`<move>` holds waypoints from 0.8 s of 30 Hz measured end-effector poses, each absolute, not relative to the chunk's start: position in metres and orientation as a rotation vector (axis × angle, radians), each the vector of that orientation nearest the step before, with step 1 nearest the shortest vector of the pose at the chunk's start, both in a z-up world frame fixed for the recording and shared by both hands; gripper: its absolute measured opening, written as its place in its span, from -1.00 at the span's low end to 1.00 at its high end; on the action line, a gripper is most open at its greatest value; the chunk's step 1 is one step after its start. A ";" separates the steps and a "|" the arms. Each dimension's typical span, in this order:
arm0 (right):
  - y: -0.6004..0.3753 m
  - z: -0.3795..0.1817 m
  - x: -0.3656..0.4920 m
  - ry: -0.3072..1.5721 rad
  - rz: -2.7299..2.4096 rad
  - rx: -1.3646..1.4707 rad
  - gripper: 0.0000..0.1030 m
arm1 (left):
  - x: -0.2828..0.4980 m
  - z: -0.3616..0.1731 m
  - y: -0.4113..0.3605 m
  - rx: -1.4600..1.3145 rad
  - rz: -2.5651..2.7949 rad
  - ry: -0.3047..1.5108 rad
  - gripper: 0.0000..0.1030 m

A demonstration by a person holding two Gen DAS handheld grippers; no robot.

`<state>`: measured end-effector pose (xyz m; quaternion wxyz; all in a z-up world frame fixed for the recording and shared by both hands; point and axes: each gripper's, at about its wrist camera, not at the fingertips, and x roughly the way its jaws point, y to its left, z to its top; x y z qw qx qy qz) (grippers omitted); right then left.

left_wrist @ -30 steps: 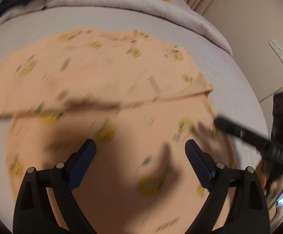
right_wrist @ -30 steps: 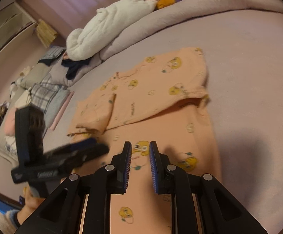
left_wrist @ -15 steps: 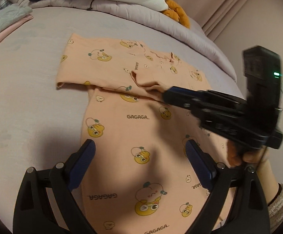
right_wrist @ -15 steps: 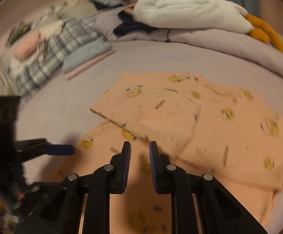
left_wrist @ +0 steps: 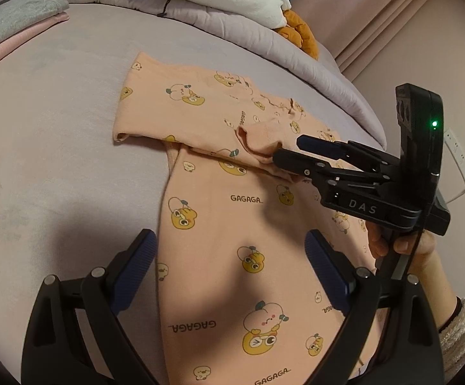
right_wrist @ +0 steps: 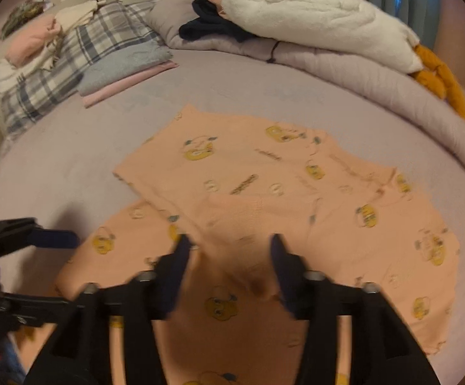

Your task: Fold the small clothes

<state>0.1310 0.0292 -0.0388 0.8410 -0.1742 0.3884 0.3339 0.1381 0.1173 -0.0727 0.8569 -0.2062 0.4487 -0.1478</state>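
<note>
The peach printed garment point(left_wrist: 232, 211) lies flat on the bed point(left_wrist: 56, 147), mid-frame, sleeves folded across. Both the left hand-held gripper point(left_wrist: 229, 263) and the right hand-held gripper point(right_wrist: 229, 250) are spread, holding nothing. Risk: a shallow pinch at the folded cuff could drag the layers and undo the fold.

Open bed point(right_wrist: 56, 166) leftward; folded stack point(right_wrist: 117, 73) beyond.

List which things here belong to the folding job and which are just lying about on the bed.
In the job:
- peach printed garment
- left gripper, open
- right gripper, open at the sleeve cuff

Lying about:
- white plush toy
- plaid pillow
- folded grey and pink stack
- dark garment
</note>
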 end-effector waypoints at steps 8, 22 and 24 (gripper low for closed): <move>0.038 -0.039 0.131 0.818 0.757 -0.438 0.08 | 0.135 -0.078 0.125 -0.455 -0.295 0.956 0.82; -0.063 -0.024 0.161 0.801 0.640 0.085 -0.85 | 0.134 -0.077 0.131 -0.491 -0.285 0.958 0.82; -0.099 -0.037 0.163 0.822 0.624 0.245 -0.85 | 0.134 -0.078 0.129 -0.493 -0.287 0.958 0.82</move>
